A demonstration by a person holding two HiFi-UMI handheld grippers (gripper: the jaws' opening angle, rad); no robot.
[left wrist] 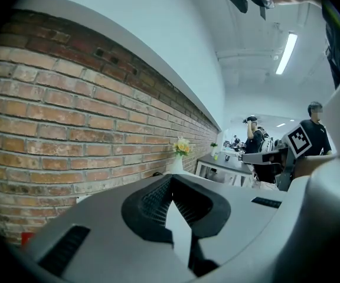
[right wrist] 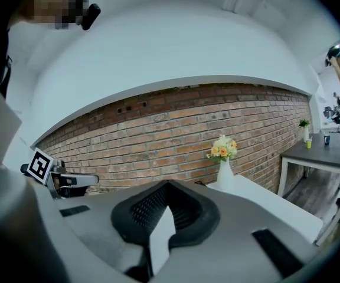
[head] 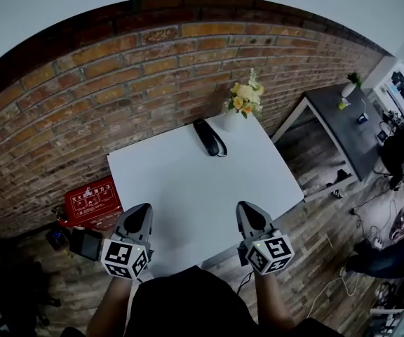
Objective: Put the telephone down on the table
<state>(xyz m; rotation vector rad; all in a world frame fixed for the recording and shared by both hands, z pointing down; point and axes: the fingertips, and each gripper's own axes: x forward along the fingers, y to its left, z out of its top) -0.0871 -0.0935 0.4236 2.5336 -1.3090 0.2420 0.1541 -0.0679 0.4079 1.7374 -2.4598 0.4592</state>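
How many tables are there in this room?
2. A white square table stands against the red brick wall, nearest the camera; a dark grey table with white legs stands to its right. Others may be hidden farther off.

Left gripper (left wrist: 171, 180), fingers (left wrist: 152, 202) together, before brick wall (left wrist: 69, 128)

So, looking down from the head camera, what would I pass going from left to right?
Red box → left claw → telephone → right claw → dark side table.
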